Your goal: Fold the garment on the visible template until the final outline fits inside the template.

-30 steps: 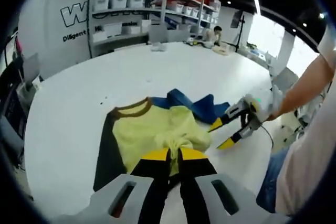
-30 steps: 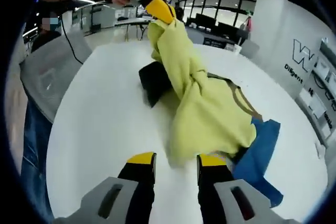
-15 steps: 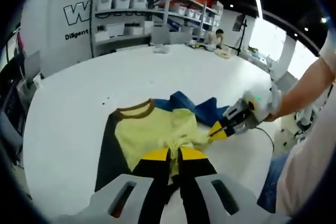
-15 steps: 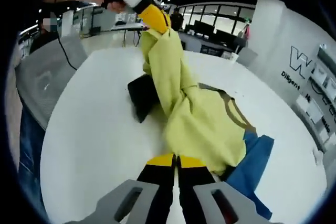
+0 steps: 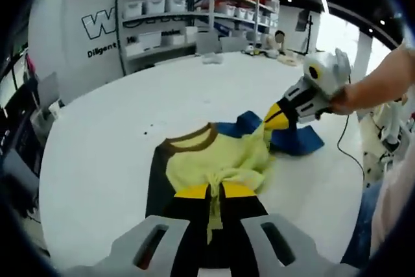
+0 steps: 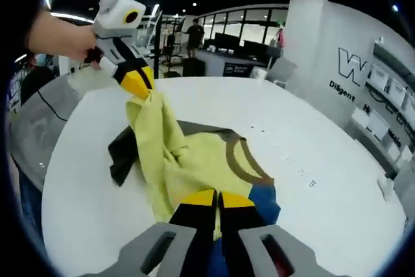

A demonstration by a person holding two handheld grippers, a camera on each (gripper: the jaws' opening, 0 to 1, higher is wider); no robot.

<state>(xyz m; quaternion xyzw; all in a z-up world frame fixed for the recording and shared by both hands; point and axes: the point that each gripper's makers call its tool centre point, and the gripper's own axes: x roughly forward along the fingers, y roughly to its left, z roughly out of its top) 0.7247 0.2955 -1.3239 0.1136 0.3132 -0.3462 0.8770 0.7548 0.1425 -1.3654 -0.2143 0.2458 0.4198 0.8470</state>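
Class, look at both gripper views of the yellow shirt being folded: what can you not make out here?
- Blue template: left gripper view, outline partly under the yellow shirt.
- Shirt's lower hem: right gripper view, behind the right gripper.
- Shelf bins: left gripper view, contents too small.

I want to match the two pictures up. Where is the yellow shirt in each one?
Left gripper view: the yellow shirt lies low in the middle, pinched by the left tool at the bottom and the right tool at its right edge.
Right gripper view: it sits in the middle and lower left, bunched between both tools.
Shared landmark: the shirt's brown collar.
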